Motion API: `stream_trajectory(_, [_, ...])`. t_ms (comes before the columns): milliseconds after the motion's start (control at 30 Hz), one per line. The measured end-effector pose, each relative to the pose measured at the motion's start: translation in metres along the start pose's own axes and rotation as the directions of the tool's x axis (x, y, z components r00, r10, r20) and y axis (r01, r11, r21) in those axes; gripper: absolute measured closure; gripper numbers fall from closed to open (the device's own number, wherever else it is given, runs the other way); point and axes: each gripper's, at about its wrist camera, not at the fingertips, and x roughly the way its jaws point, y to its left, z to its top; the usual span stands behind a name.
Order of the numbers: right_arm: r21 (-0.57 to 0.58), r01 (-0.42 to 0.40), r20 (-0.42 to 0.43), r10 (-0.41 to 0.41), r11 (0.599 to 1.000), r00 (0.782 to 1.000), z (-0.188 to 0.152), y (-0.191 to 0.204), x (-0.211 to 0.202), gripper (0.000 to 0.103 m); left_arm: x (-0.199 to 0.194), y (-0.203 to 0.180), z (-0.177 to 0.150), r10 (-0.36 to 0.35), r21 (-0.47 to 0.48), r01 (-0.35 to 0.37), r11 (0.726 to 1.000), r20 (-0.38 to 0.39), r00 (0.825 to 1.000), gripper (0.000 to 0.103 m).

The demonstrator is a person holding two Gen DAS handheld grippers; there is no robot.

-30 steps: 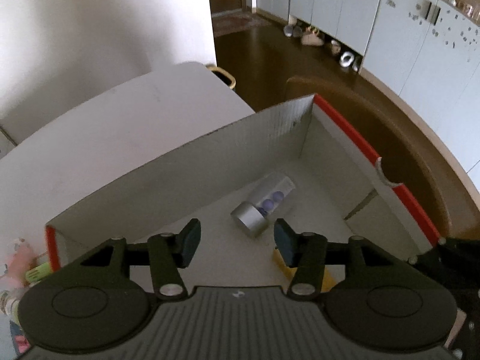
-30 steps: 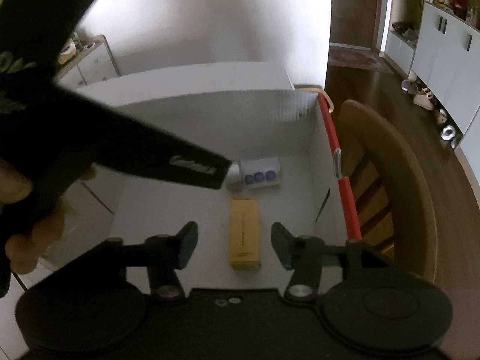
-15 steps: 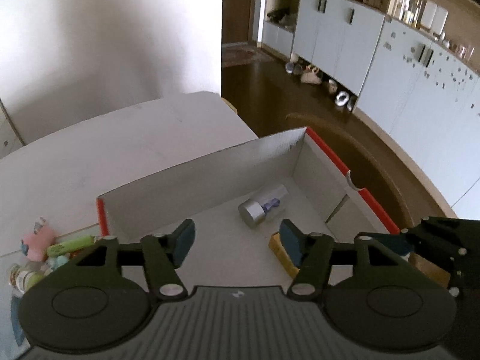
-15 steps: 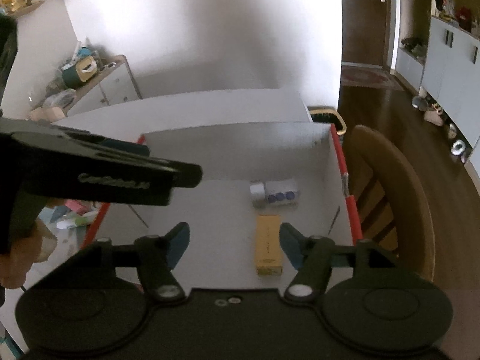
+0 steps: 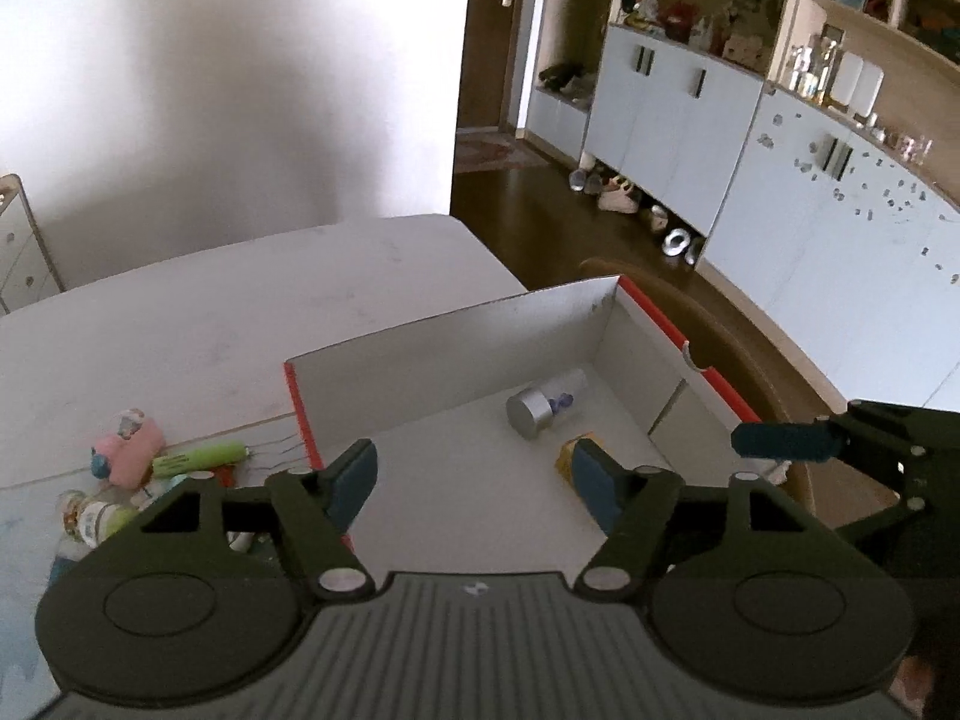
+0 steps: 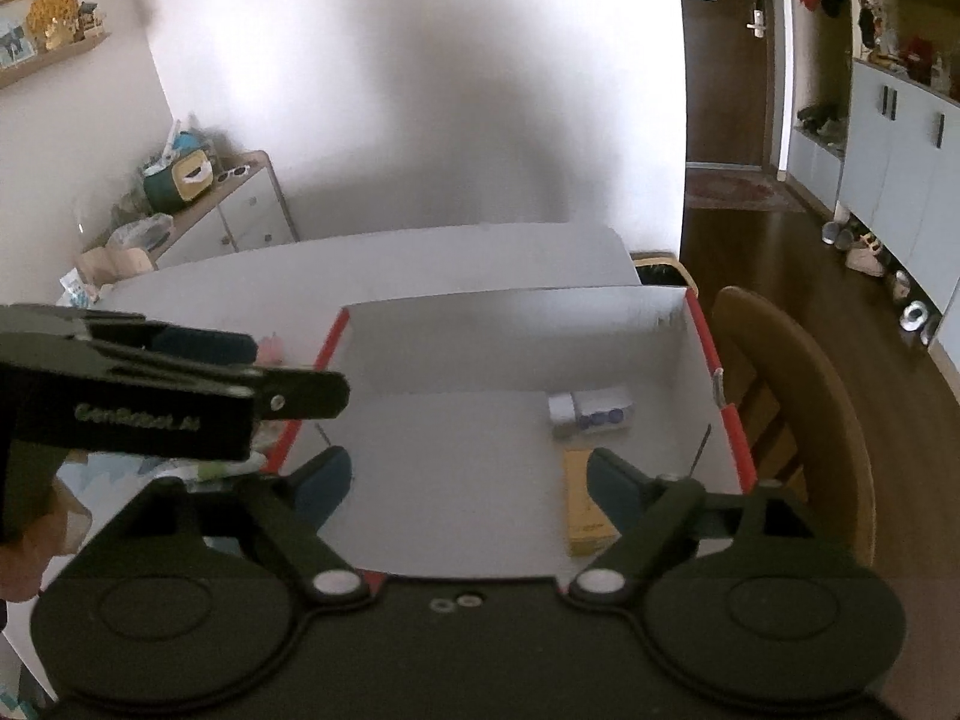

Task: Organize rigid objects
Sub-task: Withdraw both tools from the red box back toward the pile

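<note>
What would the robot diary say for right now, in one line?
left gripper: opening, empty | right gripper: opening, empty | box: holds silver-capped bottle, yellow carton | toys: outside box

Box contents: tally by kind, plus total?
Inside the white box:
Clear bottle with silver cap: 1
Yellow carton: 1
Total: 2
The cluttered pile left of the box is not counted.

Both tools point(image 5: 474, 477) point(image 6: 468, 483) higher, wider apart.
</note>
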Motion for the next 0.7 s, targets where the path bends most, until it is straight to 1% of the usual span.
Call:
stream_trajectory(167, [0.0, 0.017, 0.021, -0.017, 1.0, 1.0, -0.006, 0.02, -0.006, 0.008, -0.016, 0.01, -0.012, -0.021, 0.032, 0.02, 0.999, 0.021, 1.0, 0.027])
stream_trajectory(200, [0.002, 0.019, 0.022, -0.019, 1.0, 1.0, -0.008, 0.024, -0.007, 0.006, -0.019, 0.013, -0.015, -0.026, 0.032, 0.025, 0.999, 0.022, 0.999, 0.026])
stream_trajectory(267, [0.006, 0.024, 0.023, -0.024, 1.0, 0.999, -0.011, 0.033, -0.008, 0.003, -0.024, 0.022, -0.02, -0.043, 0.024, 0.043, 0.999, 0.021, 0.999, 0.024])
stream_trajectory(367, [0.021, 0.022, 0.018, -0.023, 1.0, 1.0, -0.015, 0.047, -0.007, 0.001, -0.033, 0.036, -0.028, -0.059, 0.014, 0.058, 0.998, 0.021, 0.998, 0.023])
stream_trajectory(433, [0.027, 0.024, 0.011, -0.025, 0.999, 1.0, -0.017, 0.057, -0.004, 0.001, -0.039, 0.046, -0.033, -0.067, 0.012, 0.067, 0.998, 0.022, 0.998, 0.023])
stream_trajectory(500, [0.033, 0.021, 0.006, -0.021, 0.999, 1.0, -0.019, 0.067, -0.002, 0.001, -0.044, 0.057, -0.039, -0.068, 0.008, 0.068, 0.998, 0.017, 0.998, 0.019])
stream_trajectory(700, [0.05, 0.015, 0.0, -0.015, 0.999, 1.0, -0.025, 0.099, 0.007, 0.001, -0.054, 0.094, -0.051, -0.049, 0.017, 0.049, 0.999, -0.001, 0.999, 0.019])
